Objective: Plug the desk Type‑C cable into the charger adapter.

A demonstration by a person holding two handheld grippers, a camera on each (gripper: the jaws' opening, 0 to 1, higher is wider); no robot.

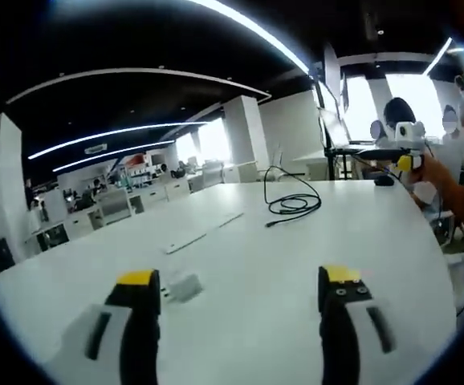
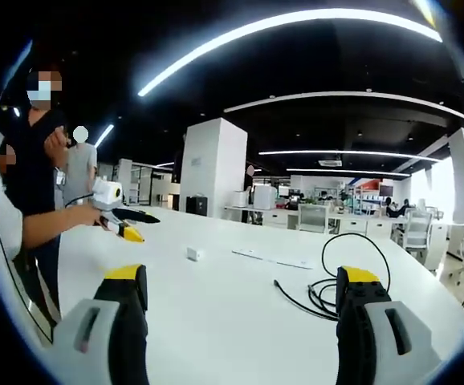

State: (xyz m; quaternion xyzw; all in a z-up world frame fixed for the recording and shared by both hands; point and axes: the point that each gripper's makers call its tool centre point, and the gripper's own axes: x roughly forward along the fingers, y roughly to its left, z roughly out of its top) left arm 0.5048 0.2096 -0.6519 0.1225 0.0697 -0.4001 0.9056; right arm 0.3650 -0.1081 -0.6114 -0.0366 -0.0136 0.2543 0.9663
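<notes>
left gripper (image 1: 244, 290) agape by charger adapter (image 1: 183, 287), cable (image 1: 293, 202) beyond

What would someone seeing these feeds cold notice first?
Probably the black Type-C cable, loosely coiled on the white table, its free end pointing back toward the left hand-held gripper. Next, the small white charger adapter, lying just beside that gripper's left fingertip. In the right gripper view, the right hand-held gripper is open above the table.
</notes>
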